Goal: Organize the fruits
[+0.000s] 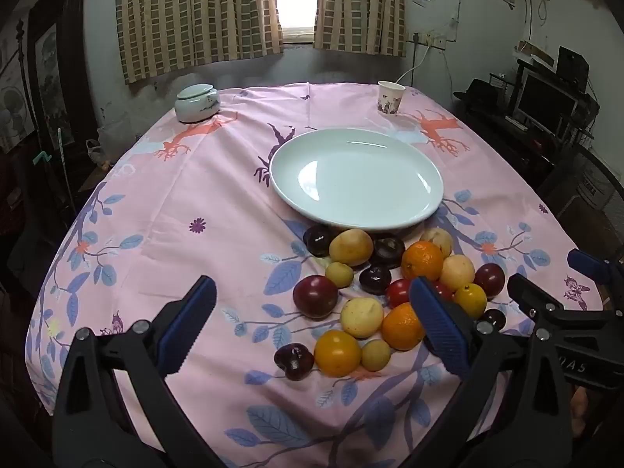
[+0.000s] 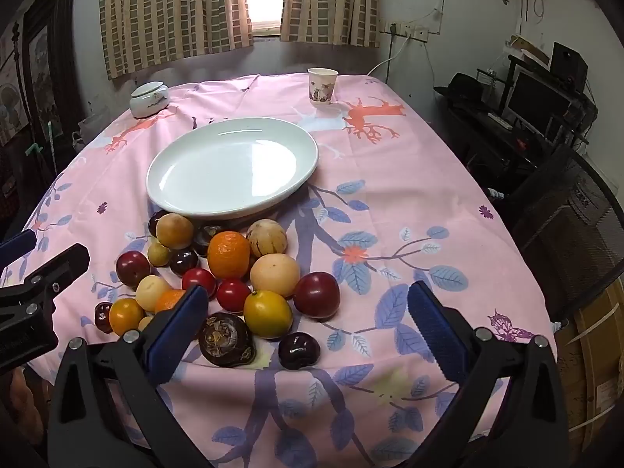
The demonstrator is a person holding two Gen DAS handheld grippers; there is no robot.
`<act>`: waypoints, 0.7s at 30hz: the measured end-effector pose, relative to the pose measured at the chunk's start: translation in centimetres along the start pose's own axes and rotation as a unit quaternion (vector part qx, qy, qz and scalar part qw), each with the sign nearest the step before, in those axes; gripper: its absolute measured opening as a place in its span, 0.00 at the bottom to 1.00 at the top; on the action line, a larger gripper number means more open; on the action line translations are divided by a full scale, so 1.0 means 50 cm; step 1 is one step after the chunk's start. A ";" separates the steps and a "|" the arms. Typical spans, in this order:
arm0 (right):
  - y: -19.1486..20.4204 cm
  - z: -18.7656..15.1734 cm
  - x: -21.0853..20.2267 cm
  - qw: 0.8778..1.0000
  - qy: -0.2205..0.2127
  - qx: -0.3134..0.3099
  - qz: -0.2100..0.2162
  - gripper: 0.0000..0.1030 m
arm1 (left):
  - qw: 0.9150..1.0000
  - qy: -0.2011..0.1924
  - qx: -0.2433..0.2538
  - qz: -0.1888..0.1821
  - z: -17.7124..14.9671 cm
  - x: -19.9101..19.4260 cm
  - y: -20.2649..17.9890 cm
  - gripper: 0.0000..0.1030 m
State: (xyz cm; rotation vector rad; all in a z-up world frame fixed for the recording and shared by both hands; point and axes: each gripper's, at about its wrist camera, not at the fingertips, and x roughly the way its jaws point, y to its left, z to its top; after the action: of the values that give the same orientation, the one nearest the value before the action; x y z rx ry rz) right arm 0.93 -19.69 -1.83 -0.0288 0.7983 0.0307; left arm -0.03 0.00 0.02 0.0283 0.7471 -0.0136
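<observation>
1. Grippers: the left gripper [image 1: 312, 319] fills the lower edge of the left wrist view, jaws spread wide and empty. The right gripper [image 2: 308, 323] fills the lower edge of the right wrist view, likewise spread wide and empty. Both hang above the near end of the table; neither touches a fruit.
2. Fruit pile [image 2: 218, 280]: loose cluster on the pink tablecloth [image 2: 390, 179], lower centre-left in the right wrist view, lower centre-right in the left wrist view. Fruits lie touching or just beside one another.
3. Nearest pieces, right wrist view: a dark brown fruit [image 2: 227, 339] with its rough calyx facing up, a dark glossy fruit [image 2: 299, 351] lying apart from the pile, and a yellow fruit [image 2: 268, 314].
4. Orientation: most fruits are near-round with no clear long axis. The orange [image 2: 228, 254] stands slightly taller than wide, its long axis running toward the top of the frame.
5. Plate [image 2: 175, 195]: white, oval, empty, just beyond the pile; long axis runs lower left to upper right in the right wrist view.
6. Far end: a lidded ceramic jar [image 2: 149, 99] at upper left and a paper cup [image 2: 322, 86] at upper centre.
7. Step in hand, as judged: no fruit moved yet; first pick pending.
8. Next move calls for lowering one gripper over an outlying fruit, jaws straddling it, closing gently to avoid bruising or rolling its neighbours.
</observation>
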 end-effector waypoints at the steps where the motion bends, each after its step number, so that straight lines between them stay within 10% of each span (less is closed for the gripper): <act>1: 0.001 0.000 -0.001 1.000 0.000 0.000 0.000 0.99 | 1.000 0.000 0.000 -0.001 0.000 0.000 0.000 0.98; 21: -0.006 0.001 0.001 1.000 0.003 0.000 -0.004 0.99 | 1.000 0.003 -0.007 -0.003 0.002 -0.001 0.004 0.98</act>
State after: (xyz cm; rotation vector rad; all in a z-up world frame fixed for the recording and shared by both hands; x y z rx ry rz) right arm 1.01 -20.01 -1.82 -0.0315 0.8042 0.0223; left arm 0.01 0.17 0.11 0.0131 0.7540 -0.0137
